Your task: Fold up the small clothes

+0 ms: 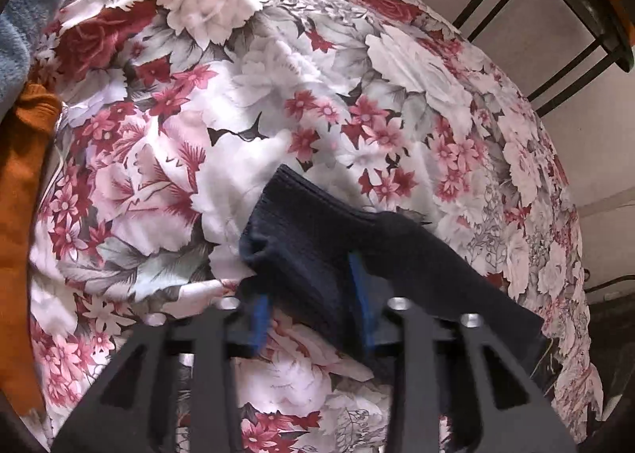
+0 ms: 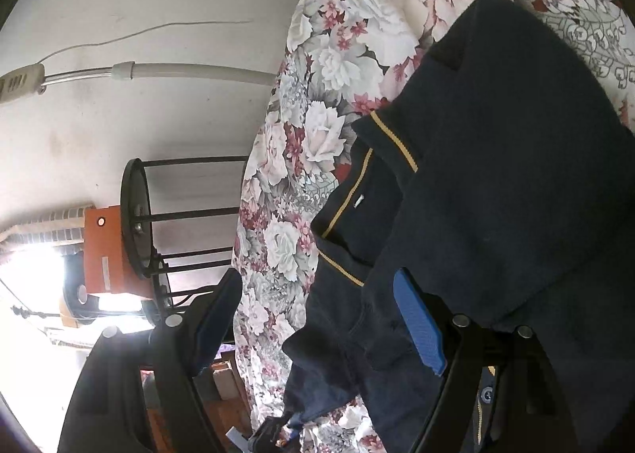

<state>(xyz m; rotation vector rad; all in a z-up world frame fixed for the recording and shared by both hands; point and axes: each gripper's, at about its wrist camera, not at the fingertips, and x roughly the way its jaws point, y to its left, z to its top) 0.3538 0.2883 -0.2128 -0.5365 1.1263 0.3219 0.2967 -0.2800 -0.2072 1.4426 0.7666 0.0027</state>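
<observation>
Over floral sheet [image 1: 278, 76], left gripper [image 1: 313, 306] angled down clasping navy shirt [image 1: 317, 238], right gripper [image 2: 317, 314] wide.

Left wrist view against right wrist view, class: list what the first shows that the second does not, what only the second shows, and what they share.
Only the left wrist view shows the orange garment, the blue fluffy cloth and the left gripper, its fingers on either side of a dark fold.

Only the right wrist view shows the shirt's yellow-trimmed collar, the white tube, the orange box and the open right gripper.

Both show the navy shirt and the floral sheet.
</observation>
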